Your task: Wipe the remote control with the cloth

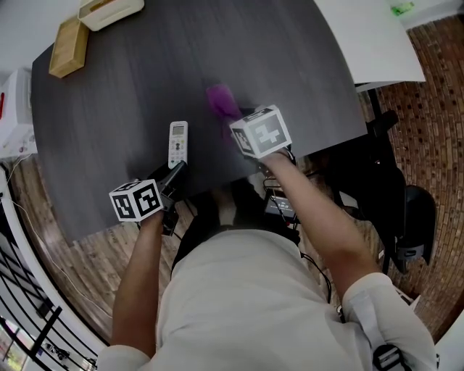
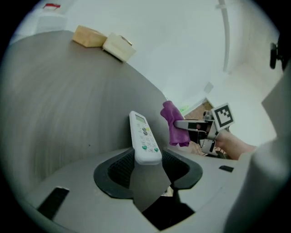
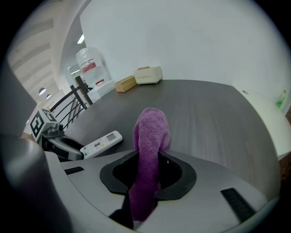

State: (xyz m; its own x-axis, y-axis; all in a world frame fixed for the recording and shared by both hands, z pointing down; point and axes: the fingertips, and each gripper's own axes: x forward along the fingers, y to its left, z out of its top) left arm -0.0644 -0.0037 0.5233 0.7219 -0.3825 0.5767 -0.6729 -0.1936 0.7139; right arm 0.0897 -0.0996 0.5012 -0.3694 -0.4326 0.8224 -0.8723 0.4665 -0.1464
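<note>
Surface, head view: a dark grey wood-grain table [image 1: 101, 123] over a brick-patterned floor [image 1: 435, 94]. A wooden box [image 1: 69, 47] and a white box [image 1: 110, 10] sit at its far left corner.
Remote control, head view: the white remote control [image 1: 177, 143] lies flat near the table's front edge, buttons up, its display end pointing away from the person.
Left gripper, head view: the left gripper [image 1: 174, 174] reaches the remote's near end.
Cloth, head view: the purple cloth [image 1: 222, 100] shows blurred, sticking out ahead of the right gripper [image 1: 239, 118]. It is up and to the right of the remote and apart from it.
Fingers, left gripper view: the two black fingers [image 2: 118, 170] stand narrow, one against each side of the remote's [image 2: 143, 139] near end. The rest of the remote runs forward out of the jaws along the table.
Cloth, left gripper view: it [image 2: 175, 125] hangs from the other gripper's jaws, just right of the remote's far end and not touching it.
Fingers, right gripper view: the fingers [image 3: 177, 175] are pressed together on the cloth [image 3: 150, 145], which runs through the jaws and rises in a rounded fold beyond them.
Remote, right gripper view: it [image 3: 101, 143] lies to the left of the cloth, its near end at the left gripper's [image 3: 68, 148] jaws.
Background, right gripper view: a water bottle [image 3: 91, 66] and a black railing [image 3: 72, 102] stand beyond the table's left edge.
</note>
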